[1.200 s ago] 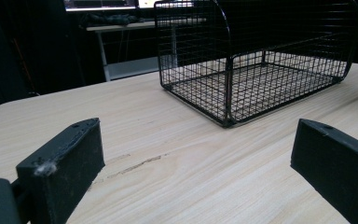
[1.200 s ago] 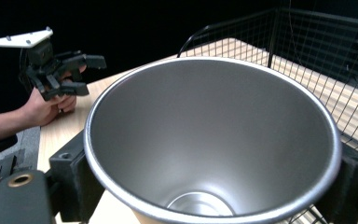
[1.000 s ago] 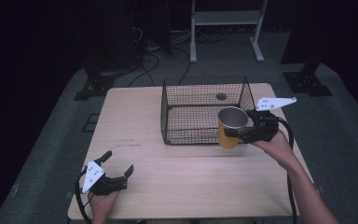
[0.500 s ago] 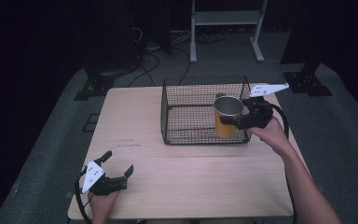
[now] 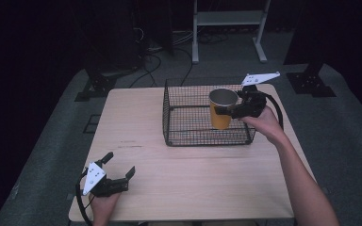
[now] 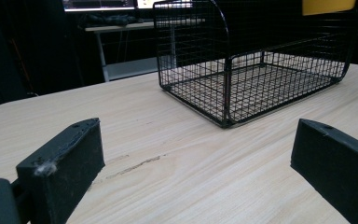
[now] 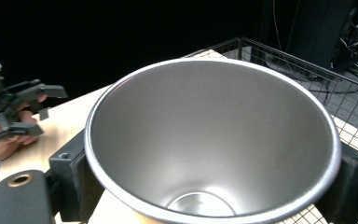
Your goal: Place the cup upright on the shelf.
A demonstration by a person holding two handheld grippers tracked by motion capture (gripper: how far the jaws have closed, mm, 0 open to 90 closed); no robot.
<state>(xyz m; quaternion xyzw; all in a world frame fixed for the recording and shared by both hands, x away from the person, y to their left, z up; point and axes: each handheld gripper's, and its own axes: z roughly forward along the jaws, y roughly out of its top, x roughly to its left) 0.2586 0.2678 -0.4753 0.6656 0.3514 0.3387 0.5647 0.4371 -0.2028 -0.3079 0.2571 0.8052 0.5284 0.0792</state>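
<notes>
Holding: right gripper (image 5: 226, 111) clamps yellow cup (image 5: 222, 109) above wire basket (image 5: 188, 136), apparently clear of its floor. Left gripper (image 5: 121, 173) gapes, tabletop. Risk: cup tipping if released high.

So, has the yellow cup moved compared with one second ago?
Yes. The yellow cup, held by the right tongs, went from outside the wire basket's right wall to over its inside, toward the table's far left.
</notes>
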